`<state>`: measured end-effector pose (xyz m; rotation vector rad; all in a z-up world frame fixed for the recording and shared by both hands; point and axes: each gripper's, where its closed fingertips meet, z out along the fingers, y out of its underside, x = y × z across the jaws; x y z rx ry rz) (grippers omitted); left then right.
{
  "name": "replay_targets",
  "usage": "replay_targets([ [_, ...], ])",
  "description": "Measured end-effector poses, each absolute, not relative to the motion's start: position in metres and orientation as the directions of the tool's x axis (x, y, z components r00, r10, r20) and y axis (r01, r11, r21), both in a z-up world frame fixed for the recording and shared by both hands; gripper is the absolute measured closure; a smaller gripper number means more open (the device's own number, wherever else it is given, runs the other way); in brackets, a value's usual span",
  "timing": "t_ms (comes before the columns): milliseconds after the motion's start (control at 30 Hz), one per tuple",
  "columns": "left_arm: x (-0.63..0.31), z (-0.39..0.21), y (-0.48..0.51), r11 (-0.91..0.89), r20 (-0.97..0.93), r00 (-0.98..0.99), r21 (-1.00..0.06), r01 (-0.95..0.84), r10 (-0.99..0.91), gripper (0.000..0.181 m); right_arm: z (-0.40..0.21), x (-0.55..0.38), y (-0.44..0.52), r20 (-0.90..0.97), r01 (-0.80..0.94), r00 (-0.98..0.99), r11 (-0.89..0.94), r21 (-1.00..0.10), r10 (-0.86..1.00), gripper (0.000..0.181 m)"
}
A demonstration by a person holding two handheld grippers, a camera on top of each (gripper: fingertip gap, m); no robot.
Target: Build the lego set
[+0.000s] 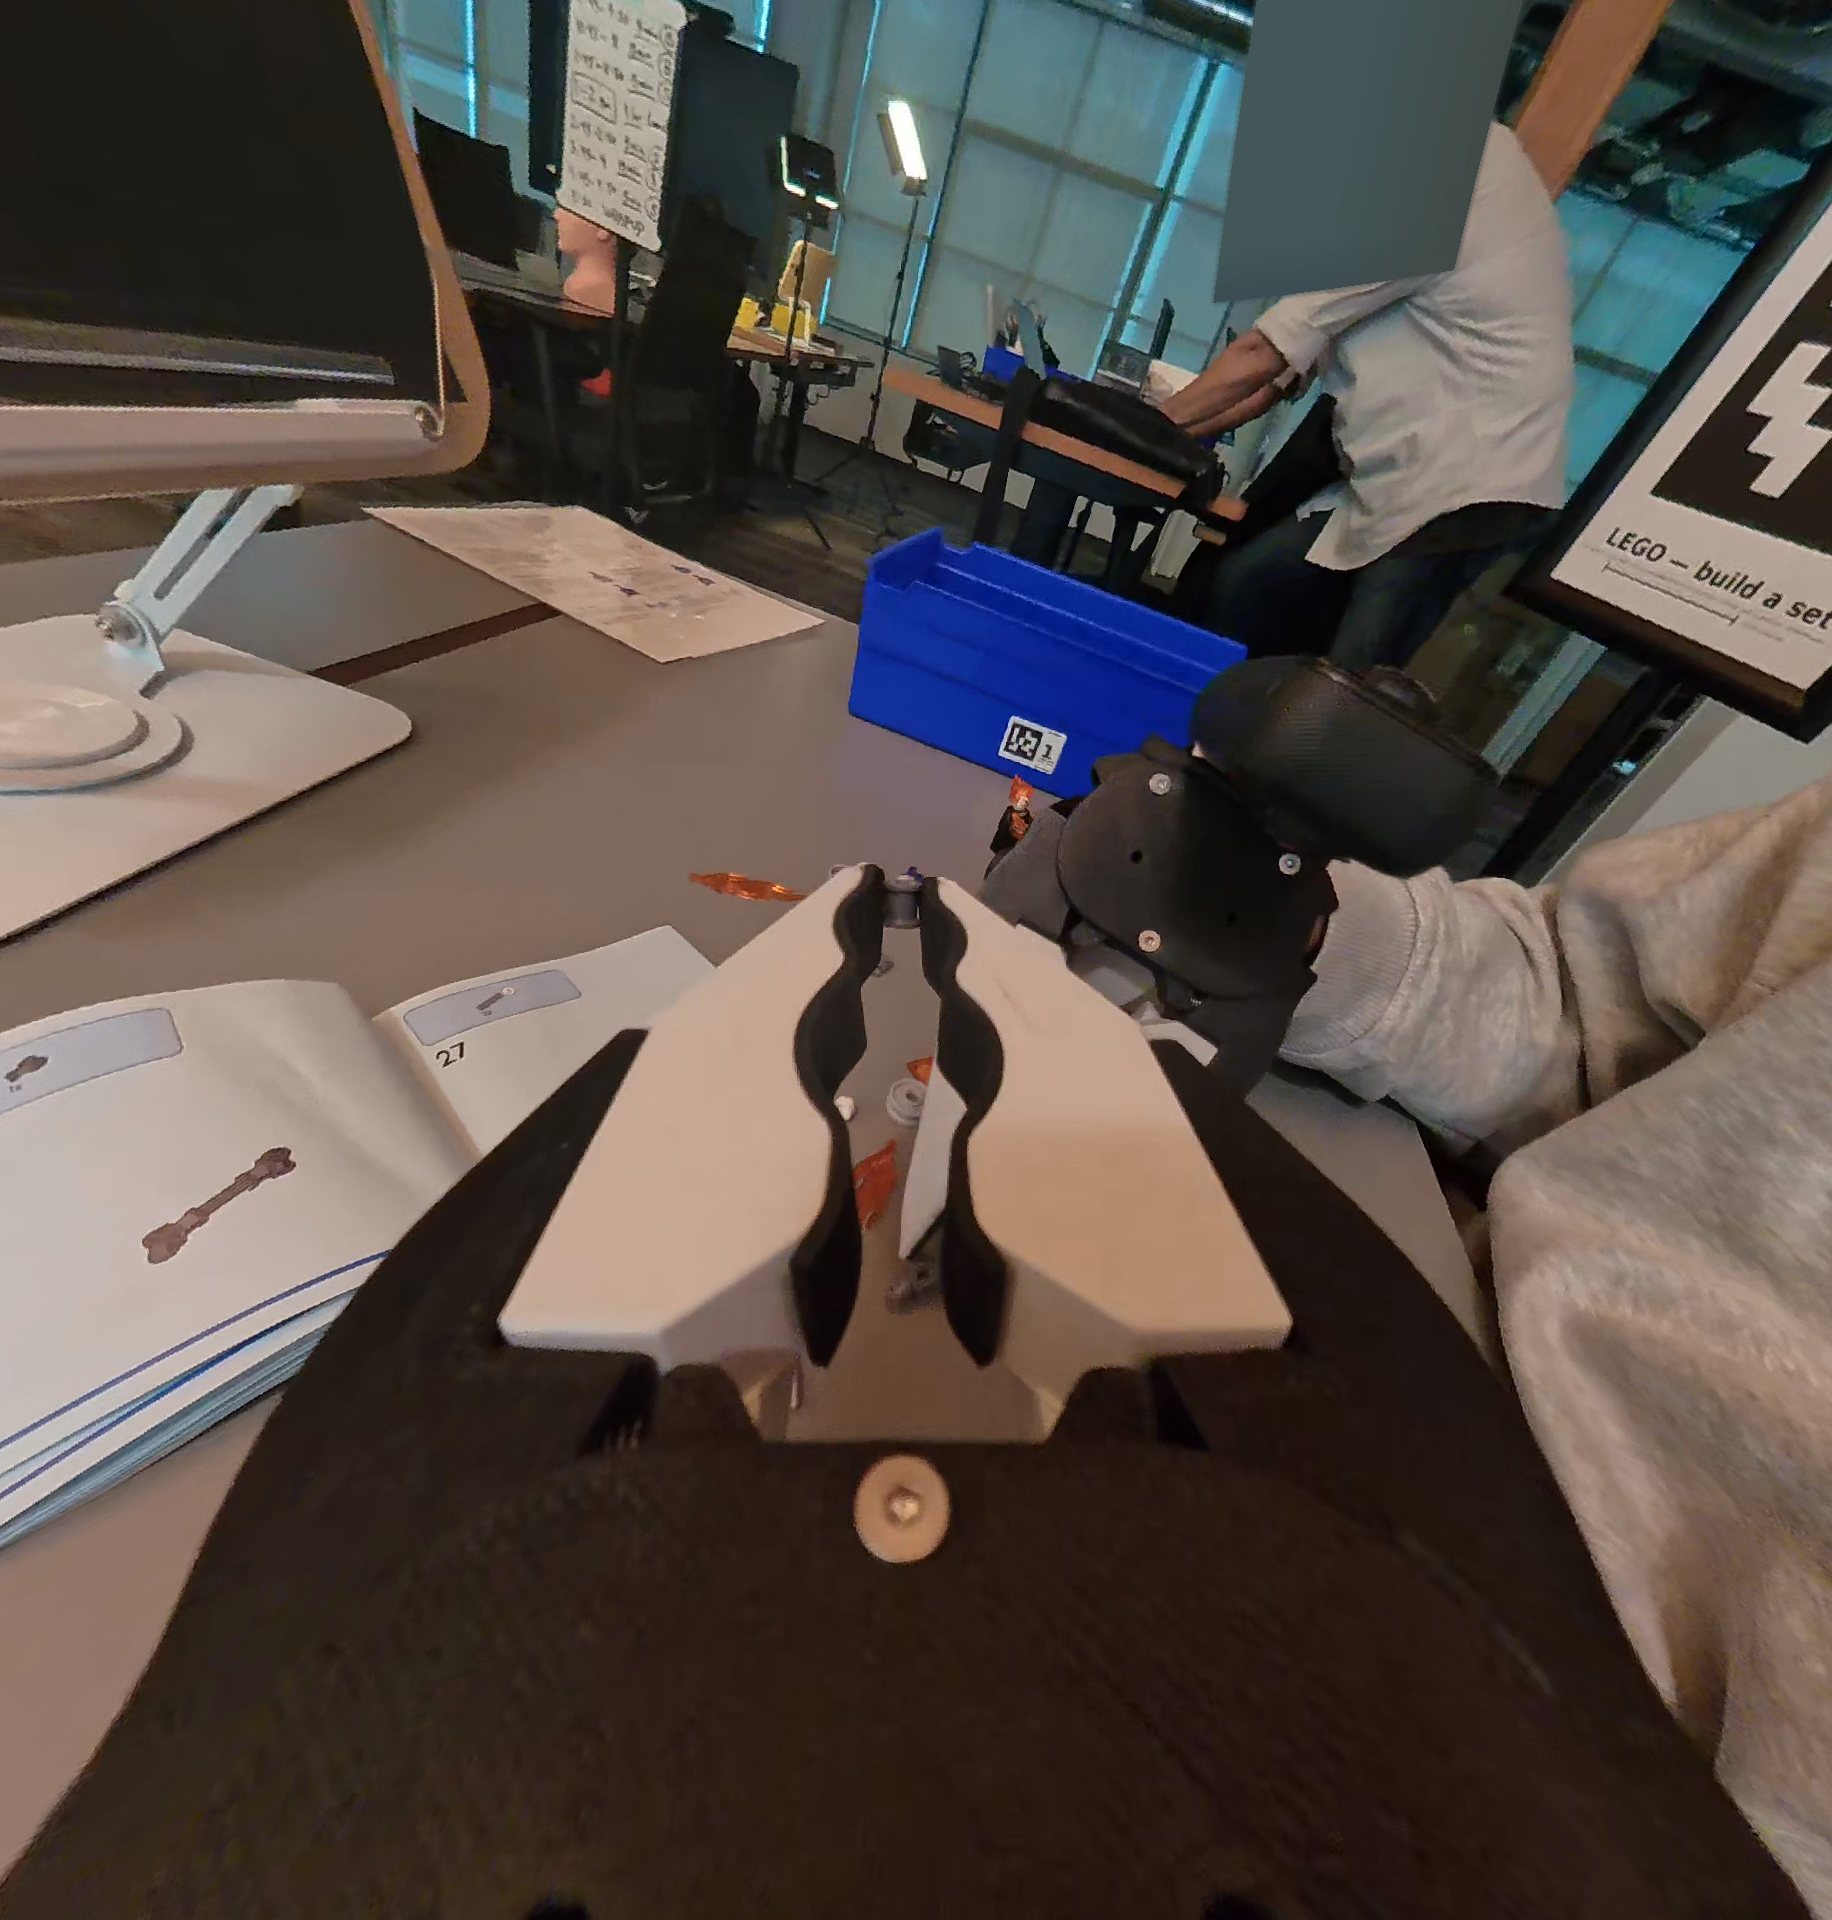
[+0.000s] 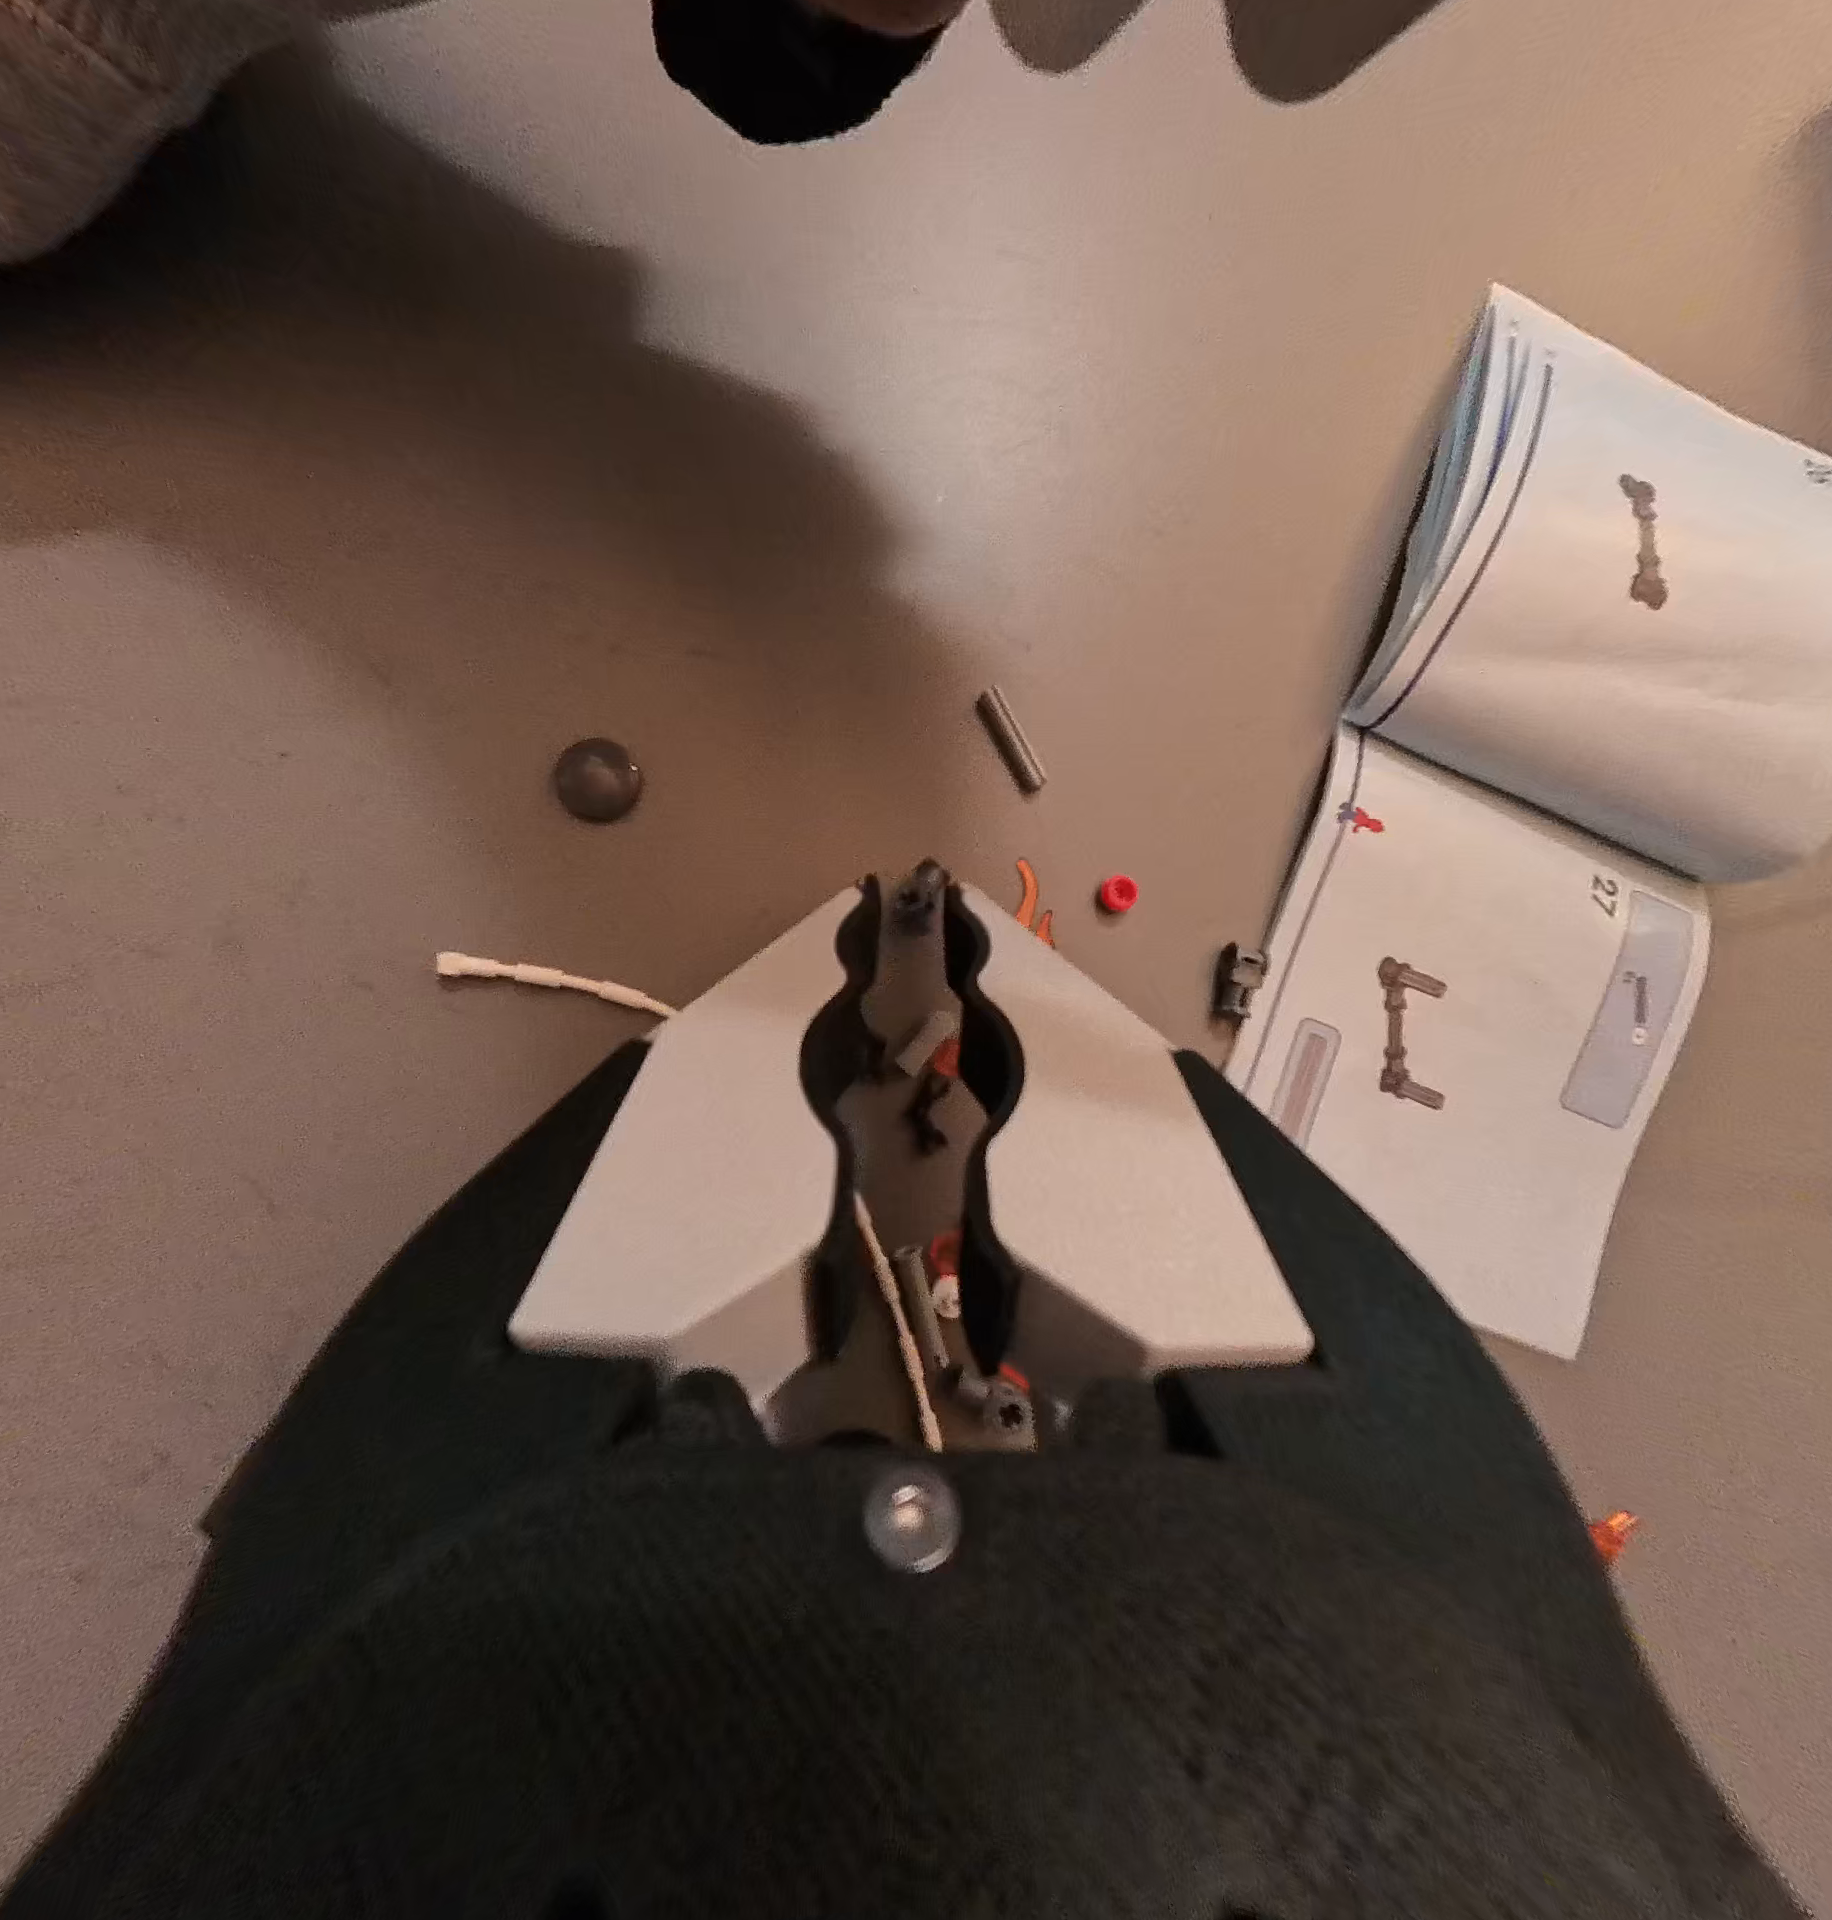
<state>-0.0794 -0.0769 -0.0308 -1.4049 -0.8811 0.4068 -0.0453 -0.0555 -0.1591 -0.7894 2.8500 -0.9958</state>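
My left gripper [image 1: 899, 891] is shut on a small dark grey connector piece [image 1: 901, 900] at its tips, held above the grey table [image 1: 538, 790]. My right gripper [image 2: 917, 888] is shut on a small dark grey connector piece [image 2: 917, 896], pointing down at the table [image 2: 372, 935]. The right gripper also shows in the left wrist view [image 1: 1182, 894], just right of my left fingertips. Loose pieces lie below: a grey axle [image 2: 1010, 741], a red stud [image 2: 1117, 894], an orange flame piece [image 2: 1031, 896], a white whip-like piece [image 2: 548, 977], a dark round piece [image 2: 597, 780].
The open instruction booklet [image 1: 195, 1164] lies at the left; it also shows in the right wrist view [image 2: 1514, 935]. A blue bin [image 1: 1016, 665] stands behind, with a minifigure [image 1: 1014, 812] before it. A monitor stand [image 1: 112, 748] is far left. A sleeve [image 1: 1670, 1143] fills the right. The tips of one gripper are about 12 centimeters away from the tips of the other. From the right gripper's tips to the red stud [image 2: 1117, 894] is close to 4 centimeters.
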Motion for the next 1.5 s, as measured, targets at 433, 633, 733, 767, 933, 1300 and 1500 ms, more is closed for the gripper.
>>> replay_targets([
  [433,-0.076,-0.022,-0.083,0.243,0.341,0.642,-0.94,0.239,0.687,0.177,-0.159,-0.056,-0.053,0.103,-0.4,-0.894,0.673,-0.622,-0.436,0.166],
  [633,-0.077,-0.025,-0.079,0.234,0.342,0.649,-0.94,0.25,0.68,0.177,-0.166,-0.059,-0.054,0.031,-0.355,-0.897,0.675,-0.647,-0.442,0.167],
  [733,-0.077,-0.025,-0.08,0.233,0.343,0.648,-0.939,0.252,0.681,0.177,-0.169,-0.055,-0.053,-0.019,-0.329,-0.893,0.682,-0.653,-0.449,0.167],
  [767,-0.077,-0.025,-0.08,0.236,0.344,0.648,-0.939,0.251,0.679,0.177,-0.17,-0.052,-0.053,-0.027,-0.331,-0.889,0.682,-0.652,-0.456,0.168],
  [933,-0.076,-0.024,-0.08,0.241,0.348,0.65,-0.937,0.251,0.675,0.177,-0.163,-0.043,-0.053,-0.058,-0.31,-0.877,0.653,-0.691,-0.477,0.172],
  [1300,-0.076,-0.025,-0.079,0.242,0.351,0.653,-0.936,0.255,0.671,0.177,-0.17,-0.048,-0.064,0.013,-0.347,-0.886,0.641,-0.685,-0.464,0.171],
  [1500,-0.075,-0.021,-0.079,0.253,0.353,0.658,-0.936,0.247,0.665,0.177,-0.148,-0.045,-0.068,0.07,-0.35,-0.881,0.545,-0.762,-0.467,0.176],
])
